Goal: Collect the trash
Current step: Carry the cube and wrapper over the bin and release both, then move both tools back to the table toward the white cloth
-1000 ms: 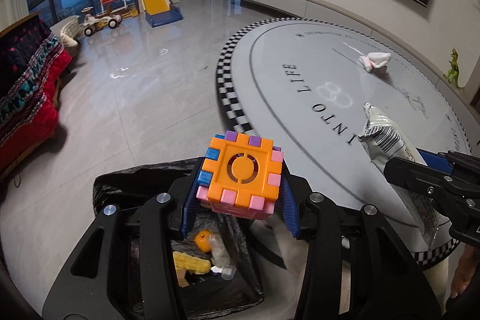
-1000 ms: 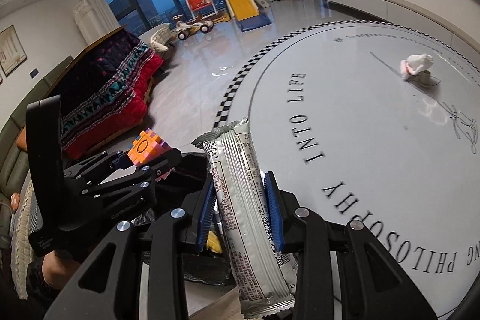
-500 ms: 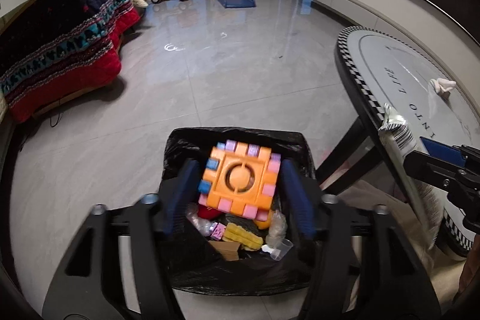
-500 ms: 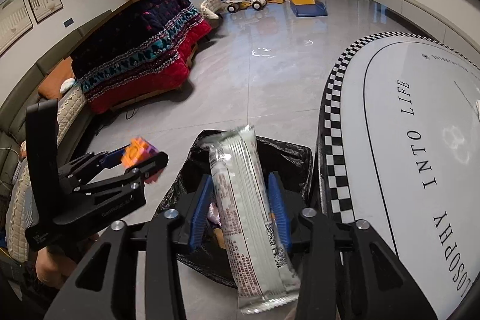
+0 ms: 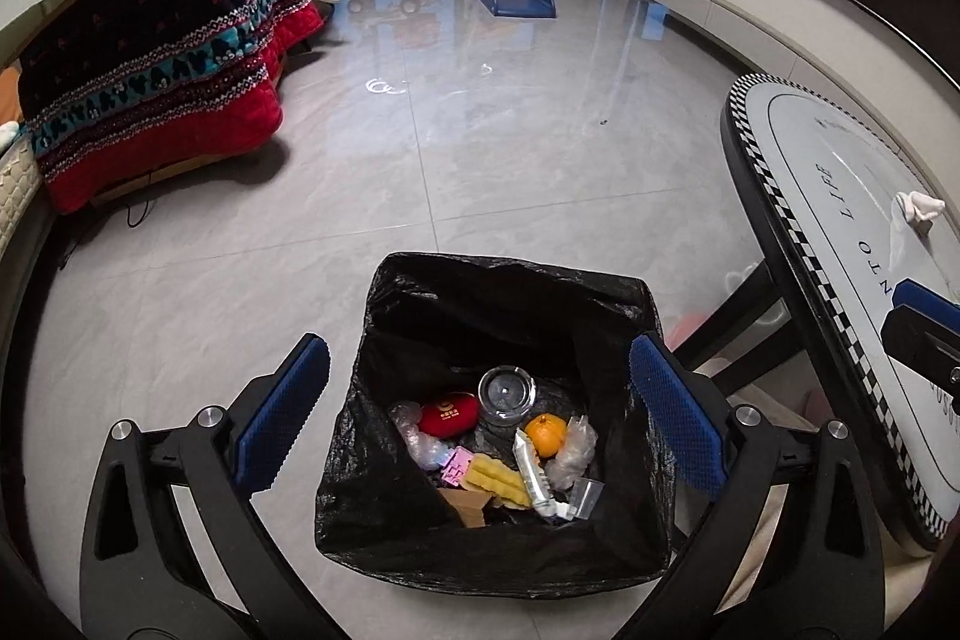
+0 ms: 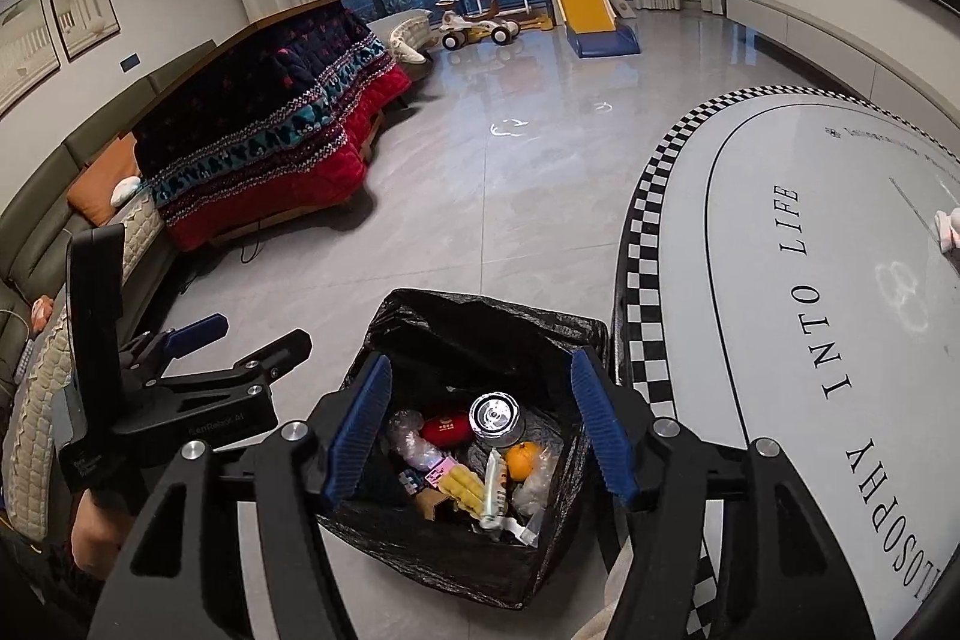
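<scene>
A bin lined with a black bag (image 5: 510,292) stands on the floor beside the table; it also shows in the right wrist view (image 6: 480,316). Inside lie several pieces of trash: the silver snack wrapper (image 5: 533,472) (image 6: 493,487), an orange (image 5: 546,433), a red pouch (image 5: 449,413), a glass jar (image 5: 507,391) and yellow and pink blocks (image 5: 489,478). My left gripper (image 5: 480,418) is open and empty above the bin. My right gripper (image 6: 477,436) is open and empty above the bin too. A crumpled white tissue (image 5: 918,208) lies on the table.
The round white table (image 6: 840,280) with a checkered rim is at the right. A sofa with a red patterned blanket (image 6: 270,142) is at the left. A toy slide, swing and ride-on car (image 6: 540,4) stand by the far windows. Grey tiled floor lies between.
Both grippers moved from the table to above the bin and opened. The orange block cube and the silver wrapper left the jaws; the wrapper now lies in the bin.
</scene>
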The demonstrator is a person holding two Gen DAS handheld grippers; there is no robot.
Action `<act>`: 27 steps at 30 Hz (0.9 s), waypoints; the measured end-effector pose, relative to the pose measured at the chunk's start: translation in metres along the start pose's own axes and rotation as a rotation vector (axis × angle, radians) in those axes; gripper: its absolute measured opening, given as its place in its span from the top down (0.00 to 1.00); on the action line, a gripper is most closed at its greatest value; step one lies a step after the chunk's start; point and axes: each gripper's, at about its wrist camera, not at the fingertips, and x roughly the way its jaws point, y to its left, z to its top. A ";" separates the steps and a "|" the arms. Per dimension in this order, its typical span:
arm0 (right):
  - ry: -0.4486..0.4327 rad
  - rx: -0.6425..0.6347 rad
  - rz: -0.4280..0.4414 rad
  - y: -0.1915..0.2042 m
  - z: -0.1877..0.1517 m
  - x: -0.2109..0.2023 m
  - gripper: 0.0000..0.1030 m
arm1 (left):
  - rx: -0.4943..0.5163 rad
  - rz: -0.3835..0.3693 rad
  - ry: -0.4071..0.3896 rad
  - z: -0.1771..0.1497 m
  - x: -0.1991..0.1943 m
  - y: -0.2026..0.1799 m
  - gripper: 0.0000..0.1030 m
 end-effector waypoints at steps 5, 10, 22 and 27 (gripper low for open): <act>-0.024 0.037 -0.018 -0.018 -0.001 -0.012 0.38 | 0.054 -0.041 -0.010 0.006 -0.005 -0.027 0.06; -0.050 0.083 -0.056 -0.043 -0.001 -0.027 0.38 | 0.110 -0.088 -0.032 0.016 -0.009 -0.059 0.06; -0.117 0.245 -0.175 -0.133 -0.001 -0.069 0.38 | 0.250 -0.230 -0.057 0.039 -0.012 -0.164 0.06; -0.155 0.316 -0.239 -0.175 -0.005 -0.088 0.38 | 0.324 -0.278 -0.064 0.048 -0.010 -0.212 0.06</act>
